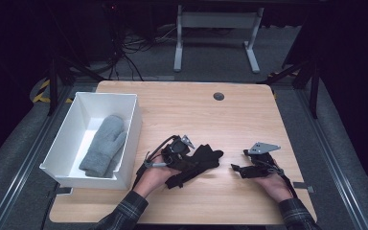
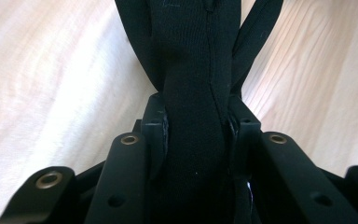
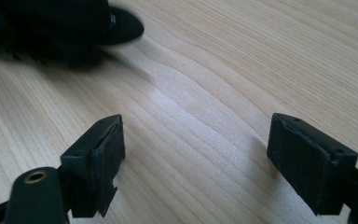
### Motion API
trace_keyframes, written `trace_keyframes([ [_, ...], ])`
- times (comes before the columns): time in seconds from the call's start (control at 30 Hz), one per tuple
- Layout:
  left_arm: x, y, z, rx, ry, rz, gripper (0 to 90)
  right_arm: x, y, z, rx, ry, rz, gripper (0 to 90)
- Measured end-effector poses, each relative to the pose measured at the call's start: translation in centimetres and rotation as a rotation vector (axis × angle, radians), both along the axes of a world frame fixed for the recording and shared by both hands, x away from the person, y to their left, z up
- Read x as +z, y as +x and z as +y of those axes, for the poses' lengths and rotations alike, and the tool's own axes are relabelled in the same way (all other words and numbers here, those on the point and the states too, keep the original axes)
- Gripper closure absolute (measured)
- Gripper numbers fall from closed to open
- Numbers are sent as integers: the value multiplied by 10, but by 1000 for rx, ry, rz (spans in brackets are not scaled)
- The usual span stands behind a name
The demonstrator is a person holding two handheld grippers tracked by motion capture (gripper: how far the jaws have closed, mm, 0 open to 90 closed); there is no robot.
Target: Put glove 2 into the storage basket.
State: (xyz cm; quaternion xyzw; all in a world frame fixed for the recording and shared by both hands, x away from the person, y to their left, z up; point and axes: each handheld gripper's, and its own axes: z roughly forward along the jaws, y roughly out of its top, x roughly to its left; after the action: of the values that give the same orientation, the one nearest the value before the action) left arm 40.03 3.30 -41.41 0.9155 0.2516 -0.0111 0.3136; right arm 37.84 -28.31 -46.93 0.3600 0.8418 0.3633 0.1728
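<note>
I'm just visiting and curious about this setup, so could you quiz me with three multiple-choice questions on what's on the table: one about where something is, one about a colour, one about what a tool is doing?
1. Where does the grey mitten lie?
A. On the floor
B. Inside the white bin
C. Under the right tool

2. What colour is the glove that the left tool holds?
A. Black
B. Red
C. Yellow

3. How do the right tool's jaws stand?
A. Shut on the glove
B. Shut on the mitten
C. Open, with bare wooden table between them

Answers:
1. B: the high view shows the mitten resting on the bin's floor, at the table's left.
2. A: the left gripper view shows black knit cloth pinched between the jaws.
3. C: the right gripper view shows both pads wide apart with only wood grain between them.
</note>
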Motion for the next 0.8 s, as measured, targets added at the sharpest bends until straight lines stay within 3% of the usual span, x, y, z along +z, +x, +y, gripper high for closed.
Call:
trace_keyframes([
  [0.07,6,-1,1,16,-5,-8,675,0,0,0,1,0,-1,196],
  [0.23,44,-1,13,78,-50,-19,673,0,0,0,1,1,0,196],
  [0.37,69,1,21,109,-53,-44,670,0,0,0,2,1,1,196],
  [0.4,69,1,21,109,-53,-44,670,0,0,0,2,1,1,196],
  [0.7,118,7,56,165,-65,-76,669,0,0,0,4,1,1,196],
  [0.8,126,10,65,184,-70,-82,669,0,0,0,4,1,1,196],
])
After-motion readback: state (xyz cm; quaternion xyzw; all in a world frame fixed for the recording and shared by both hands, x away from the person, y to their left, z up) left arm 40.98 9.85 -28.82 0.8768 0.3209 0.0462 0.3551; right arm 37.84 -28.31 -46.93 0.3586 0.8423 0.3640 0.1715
